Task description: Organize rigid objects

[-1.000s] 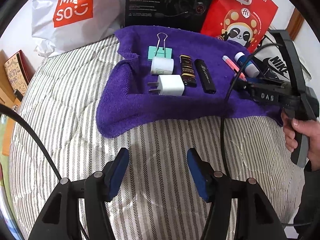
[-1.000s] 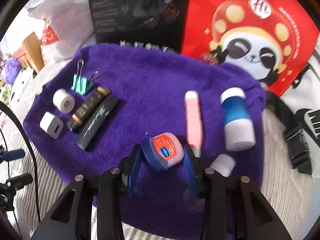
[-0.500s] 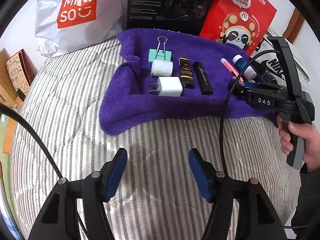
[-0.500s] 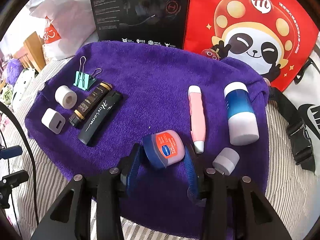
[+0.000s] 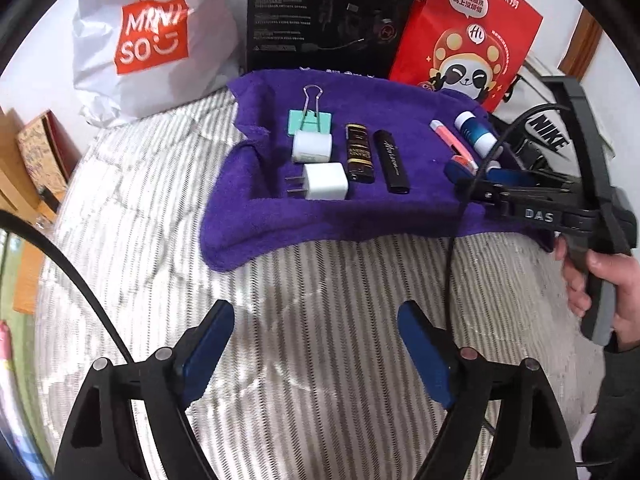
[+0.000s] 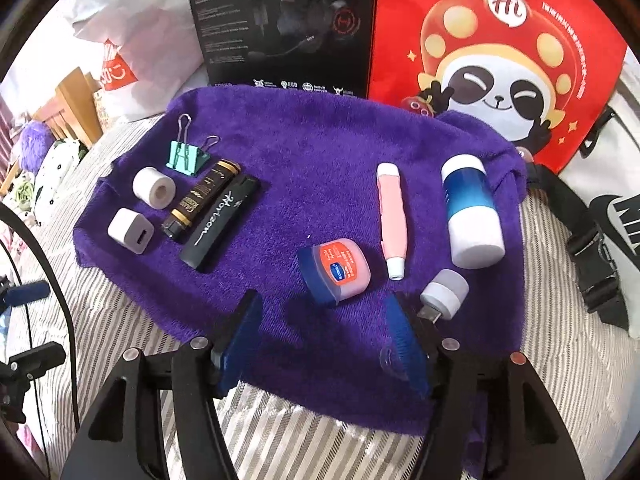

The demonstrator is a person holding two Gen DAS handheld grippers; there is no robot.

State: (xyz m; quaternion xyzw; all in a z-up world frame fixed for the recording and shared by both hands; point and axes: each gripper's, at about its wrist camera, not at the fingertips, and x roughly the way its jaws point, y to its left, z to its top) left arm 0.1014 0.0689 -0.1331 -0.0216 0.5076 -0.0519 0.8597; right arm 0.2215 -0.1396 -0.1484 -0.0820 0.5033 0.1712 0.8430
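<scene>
The small, rigid pink-lidded blue plastic balm jar (image 6: 335,271), likely light and slick, best pinched across its sides, lies near the purple terry towel's (image 6: 320,152) front edge, released between the right gripper's (image 6: 326,336) just-opened jaws.

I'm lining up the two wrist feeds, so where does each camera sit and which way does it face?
Left wrist: behind the open left gripper, over striped bedding, facing the purple towel; a hand holds the right gripper.
Right wrist: behind the open right gripper, above the towel, looking down at the lip balm tin.
Shared: towel, binder clip, charger.
</scene>
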